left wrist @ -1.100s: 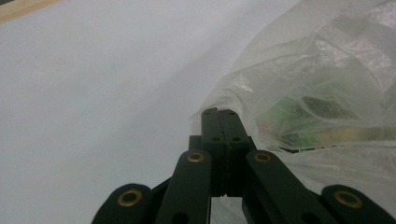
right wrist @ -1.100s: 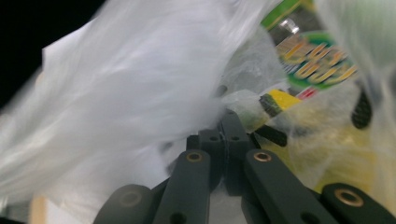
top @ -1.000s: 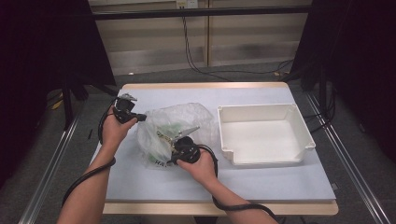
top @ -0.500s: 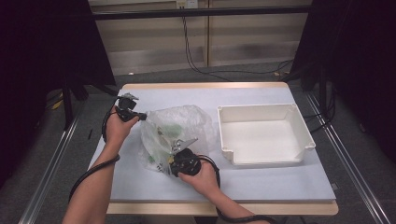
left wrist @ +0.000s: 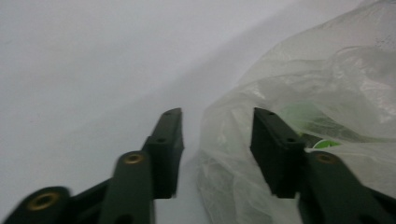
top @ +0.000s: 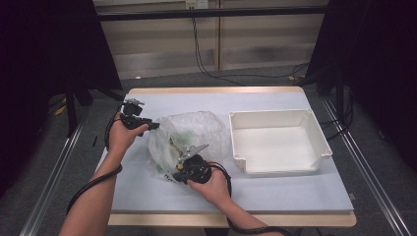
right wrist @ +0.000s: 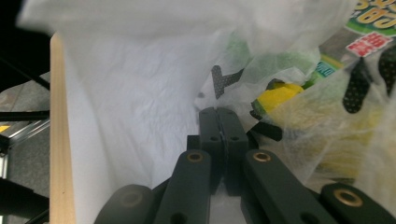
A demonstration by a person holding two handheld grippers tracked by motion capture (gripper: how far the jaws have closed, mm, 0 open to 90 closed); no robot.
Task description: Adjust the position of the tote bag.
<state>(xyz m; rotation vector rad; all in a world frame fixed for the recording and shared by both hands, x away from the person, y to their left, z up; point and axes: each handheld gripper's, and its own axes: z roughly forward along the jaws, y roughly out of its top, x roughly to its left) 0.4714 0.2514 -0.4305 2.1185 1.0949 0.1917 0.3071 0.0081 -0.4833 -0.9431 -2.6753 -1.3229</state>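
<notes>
— Clear, milky plastic bag [top: 189, 142], green, yellow and red printed packets inside, black dotted patches too
— Black grippers, left gripper [left wrist: 217, 135], right gripper [right wrist: 218, 116], brass-coloured screws
— White bin [top: 278, 140]; pale blue-grey table [top: 295, 191], light wood edge

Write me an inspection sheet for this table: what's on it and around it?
Surface: pale table cover, wooden edge, flat and bare where free.
Job's things: clear plastic bag holding printed packets; empty white tray to its right, apart from it.
Clutter: nothing seen.
Grippers: left tool at the bag's left side, jaws just opened, bag film reaching between them unpressed; right tool shut at the bag's near edge, cannot tell whether film is pinched.
Cables: black tool cables trail along the forearms; a wall cable hangs behind the table.
Surroundings: dark curtains on both sides, grey floor.
</notes>
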